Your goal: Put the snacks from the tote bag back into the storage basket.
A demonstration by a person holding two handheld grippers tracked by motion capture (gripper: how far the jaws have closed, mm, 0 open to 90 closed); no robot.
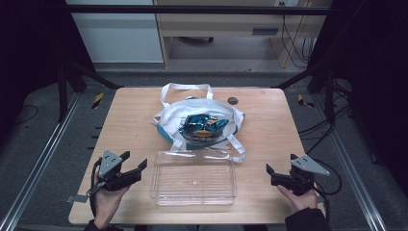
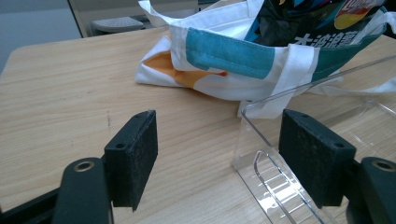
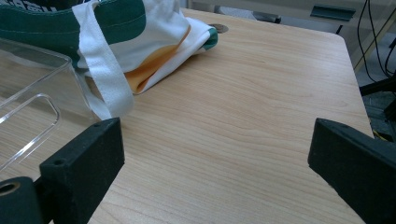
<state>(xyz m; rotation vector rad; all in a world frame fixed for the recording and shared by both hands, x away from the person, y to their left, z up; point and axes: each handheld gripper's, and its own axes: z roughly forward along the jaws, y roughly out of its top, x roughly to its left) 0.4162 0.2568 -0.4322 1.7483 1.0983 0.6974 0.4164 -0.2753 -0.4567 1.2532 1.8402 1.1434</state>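
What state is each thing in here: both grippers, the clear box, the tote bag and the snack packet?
Left gripper: open, holding nothing, beside the box's left end.
Right gripper: open, holding nothing, right of the box.
Clear plastic box: lidless, empty, upright on the table.
Tote bag: lying on the table, mouth open, straps loose.
Snack packet: inside the bag's mouth, partly exposed.
Table: level, bearing everything.

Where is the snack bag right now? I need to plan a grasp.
In the high view, the snack bag lies in the open tote bag at table centre, just beyond the clear plastic bin.
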